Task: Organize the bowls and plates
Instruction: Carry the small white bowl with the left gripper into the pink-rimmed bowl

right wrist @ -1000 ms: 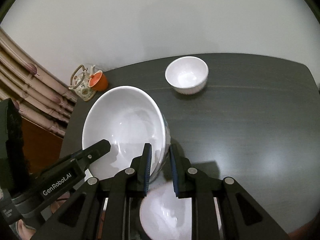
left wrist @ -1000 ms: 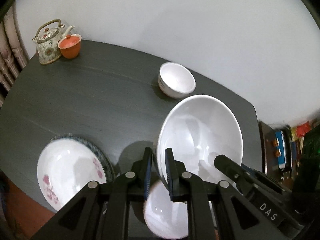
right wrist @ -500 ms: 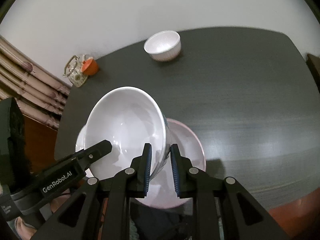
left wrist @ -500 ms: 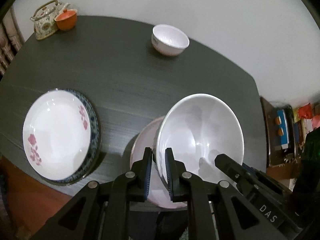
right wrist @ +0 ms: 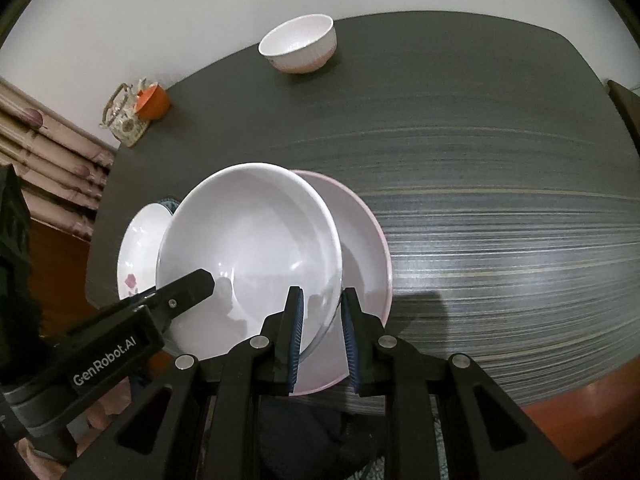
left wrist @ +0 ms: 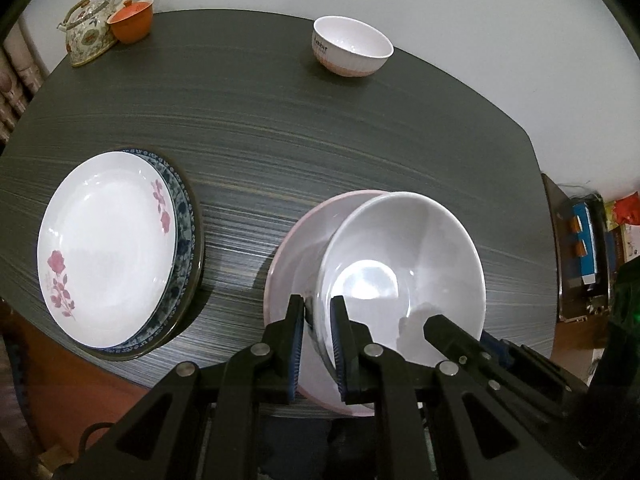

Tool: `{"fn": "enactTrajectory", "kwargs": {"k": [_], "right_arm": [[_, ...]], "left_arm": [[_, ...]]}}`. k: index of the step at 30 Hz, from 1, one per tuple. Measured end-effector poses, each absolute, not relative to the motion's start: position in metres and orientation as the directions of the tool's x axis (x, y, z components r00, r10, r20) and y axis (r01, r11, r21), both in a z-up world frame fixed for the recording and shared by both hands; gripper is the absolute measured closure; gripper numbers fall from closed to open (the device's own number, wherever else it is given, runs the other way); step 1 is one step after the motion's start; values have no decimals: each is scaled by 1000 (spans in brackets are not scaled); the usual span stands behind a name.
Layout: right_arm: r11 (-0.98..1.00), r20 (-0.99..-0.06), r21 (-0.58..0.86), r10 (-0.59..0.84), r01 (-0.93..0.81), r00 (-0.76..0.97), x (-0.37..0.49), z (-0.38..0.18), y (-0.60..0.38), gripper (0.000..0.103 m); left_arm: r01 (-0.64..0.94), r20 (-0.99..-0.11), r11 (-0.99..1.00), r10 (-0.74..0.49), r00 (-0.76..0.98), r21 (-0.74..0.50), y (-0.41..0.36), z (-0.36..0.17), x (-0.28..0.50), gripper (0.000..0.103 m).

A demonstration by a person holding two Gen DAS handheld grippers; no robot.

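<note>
**Big bowl pinched from both sides, hanging tilted over the pink plate**

Nearest thing first: big white bowl [left wrist: 400, 264] held up by both tongs at once. Left gripper [left wrist: 318, 316] clamped on the near-left part of the rim, one finger inside and one outside. Right gripper [right wrist: 320, 312] doing the same on the near-right part of the rim. So neither spread, both pinching that bowl. Equal distance for both hands, really, since both already have it.

Key relation: bowl sits straight ahead of both tongs and right above the pink plate [left wrist: 296, 248], tilted, far rim higher than the near rim. Offset toward one side of the plate rather than centred, so probably needs a small shift and levelling before going down. Can't tell whether the bowl's foot touches the plate already; hidden under the bowl.

A bit further left, well apart from the pink plate: rose-patterned plate [left wrist: 108, 248] stacked on a blue-rimmed plate [left wrist: 188, 232]. Nothing between the two groups, just bare dark table [left wrist: 320, 140].

Far side: small bowl [left wrist: 352, 50] alone near the back edge, likely the next thing to collect. Back-left corner: floral teapot [left wrist: 88, 28] touching an orange cup [left wrist: 132, 24], out of the way.
</note>
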State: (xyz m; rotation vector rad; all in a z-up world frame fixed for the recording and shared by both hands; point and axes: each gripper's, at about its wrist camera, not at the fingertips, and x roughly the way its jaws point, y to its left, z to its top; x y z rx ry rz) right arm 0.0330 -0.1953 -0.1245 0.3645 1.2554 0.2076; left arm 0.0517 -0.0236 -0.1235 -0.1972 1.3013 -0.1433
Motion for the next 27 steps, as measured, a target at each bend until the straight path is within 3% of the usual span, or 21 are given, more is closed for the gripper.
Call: {"fn": "enactTrajectory", "kwargs": {"k": [27], "right_arm": [[942, -911, 332, 309, 41, 273, 30, -143, -180, 80]], "left_arm": [[-34, -960, 982, -177, 216, -188, -29, -138, 54, 88]]}}
